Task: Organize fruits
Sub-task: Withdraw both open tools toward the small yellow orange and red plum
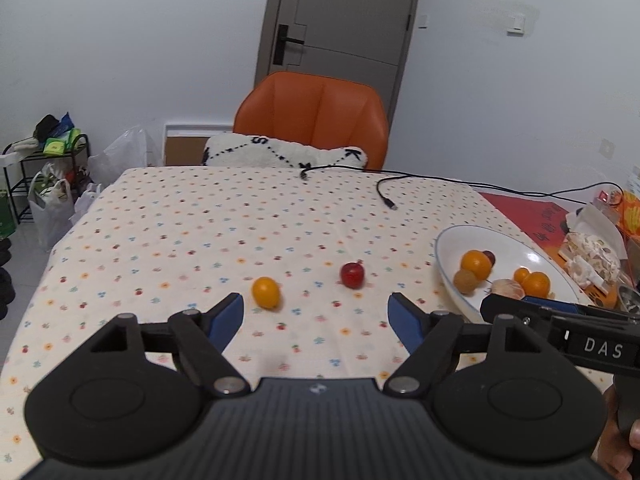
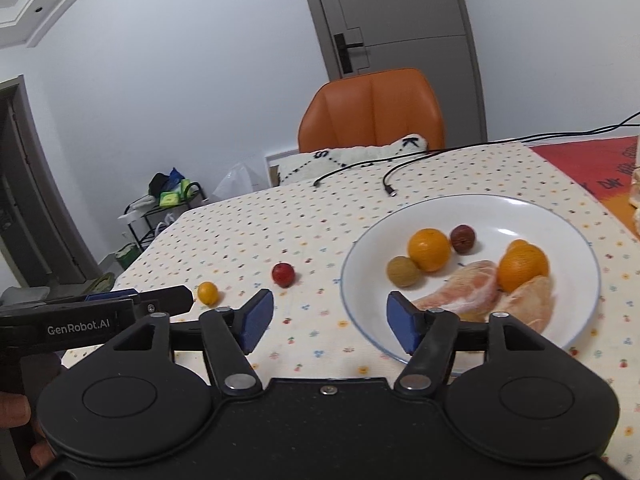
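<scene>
Two fruits lie loose on the table (image 1: pixel 168 216): one yellow-orange fruit (image 1: pixel 265 291) and one red fruit (image 1: pixel 352 275). The white plate (image 2: pixel 568 224) holds three oranges, one brown fruit, one dark red fruit and two peeled segments. The left claw (image 1: pixel 315 320) is spread apart, empty, the yellow-orange fruit at its eleven o'clock. The right claw (image 2: pixel 330 322) is also apart, empty, with the plate at its two o'clock.

From my left wrist view, the right gripper (image 1: pixel 496 307) covers the near rim of the plate (image 1: pixel 448 240); peeled segments (image 1: pixel 507 289) behind it show only in part. Clutter (image 1: pixel 592 252) at the right edge is cut off, unidentifiable. The small brownish fruit (image 2: pixel 403 271) I cannot identify
</scene>
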### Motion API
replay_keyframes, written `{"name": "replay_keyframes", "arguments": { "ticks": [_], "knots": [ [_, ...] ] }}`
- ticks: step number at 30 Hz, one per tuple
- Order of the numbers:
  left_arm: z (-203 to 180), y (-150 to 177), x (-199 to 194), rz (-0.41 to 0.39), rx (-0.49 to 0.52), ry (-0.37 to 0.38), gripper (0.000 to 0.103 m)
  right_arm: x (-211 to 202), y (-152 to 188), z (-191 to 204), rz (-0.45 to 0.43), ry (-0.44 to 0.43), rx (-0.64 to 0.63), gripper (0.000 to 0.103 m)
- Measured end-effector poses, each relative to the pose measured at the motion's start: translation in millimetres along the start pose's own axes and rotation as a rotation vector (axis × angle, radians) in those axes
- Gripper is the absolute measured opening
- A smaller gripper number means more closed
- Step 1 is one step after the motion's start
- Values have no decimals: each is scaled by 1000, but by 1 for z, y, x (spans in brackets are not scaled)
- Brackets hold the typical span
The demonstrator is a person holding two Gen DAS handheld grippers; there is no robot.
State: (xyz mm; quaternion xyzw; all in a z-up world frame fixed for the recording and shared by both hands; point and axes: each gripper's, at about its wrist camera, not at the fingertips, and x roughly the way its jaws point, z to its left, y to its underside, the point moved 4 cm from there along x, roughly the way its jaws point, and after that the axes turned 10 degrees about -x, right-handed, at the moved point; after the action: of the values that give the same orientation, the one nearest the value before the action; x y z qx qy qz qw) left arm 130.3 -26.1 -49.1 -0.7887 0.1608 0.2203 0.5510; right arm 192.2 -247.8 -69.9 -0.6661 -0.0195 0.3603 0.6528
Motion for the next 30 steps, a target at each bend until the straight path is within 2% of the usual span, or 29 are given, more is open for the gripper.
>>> {"name": "replay_keyframes", "arguments": {
  "ticks": [9, 21, 25, 30],
  "knots": [
    [12, -5, 2, -6, -20, -11, 78, 10, -7, 15, 9, -60, -16, 67],
    [32, -14, 5, -11, -61, -5, 77, 31, -14, 36, 34, -60, -57, 67],
    [36, -16, 13, -10, -66, -3, 74, 42, -16, 42, 52, -67, -77, 65],
    [38, -17, 24, 3, -63, 0, 62, 55, -17, 44, 66, -72, -89, 60]
  ]
}}
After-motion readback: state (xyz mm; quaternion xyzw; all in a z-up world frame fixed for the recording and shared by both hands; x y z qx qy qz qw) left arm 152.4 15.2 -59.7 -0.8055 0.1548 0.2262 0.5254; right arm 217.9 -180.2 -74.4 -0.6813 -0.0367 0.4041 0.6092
